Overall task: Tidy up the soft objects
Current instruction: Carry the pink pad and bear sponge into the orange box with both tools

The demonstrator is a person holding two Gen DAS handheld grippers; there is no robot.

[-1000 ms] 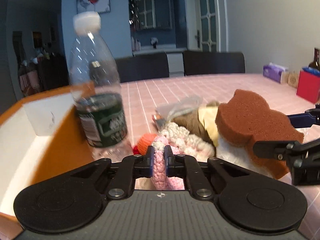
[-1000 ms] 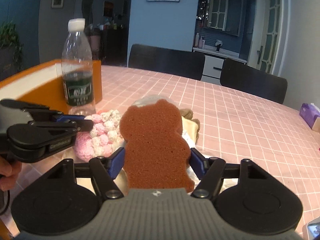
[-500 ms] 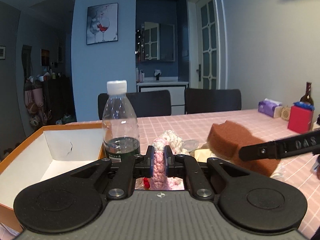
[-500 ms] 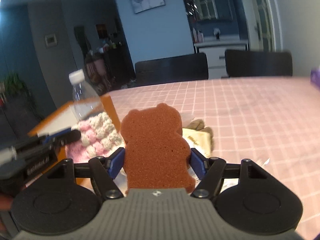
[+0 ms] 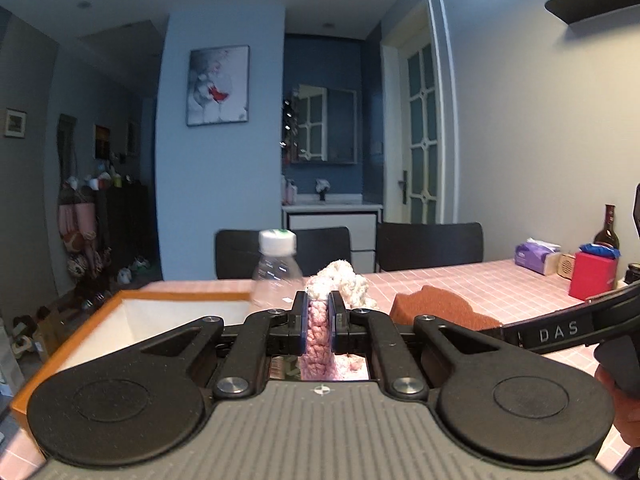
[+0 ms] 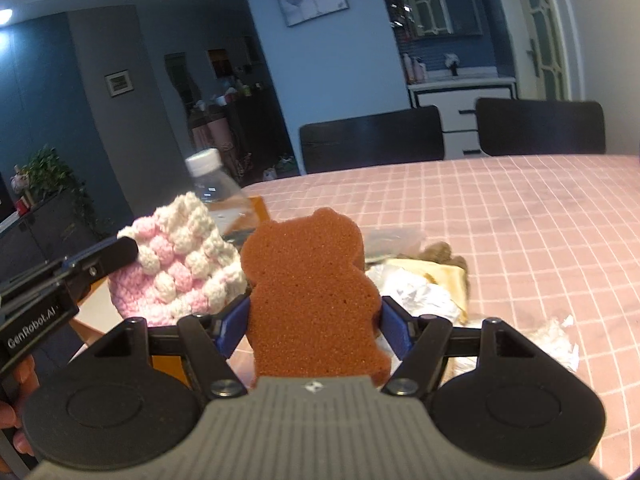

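My left gripper is shut on a pink and white crocheted piece, held up above the table. The same piece shows at the left in the right wrist view. My right gripper is shut on a brown bear-shaped sponge, also lifted; the sponge shows to the right in the left wrist view. An orange box with a white inside lies at the left, below the left gripper.
A clear water bottle stands by the box edge. Crumpled white wrap, a yellow cloth and a brown soft item lie on the pink checked table. A red box, a tissue pack and a dark bottle stand far right.
Both grippers have lifted their soft items up from the pile on the table. The view has tilted up and the bottle now sits lower in frame.
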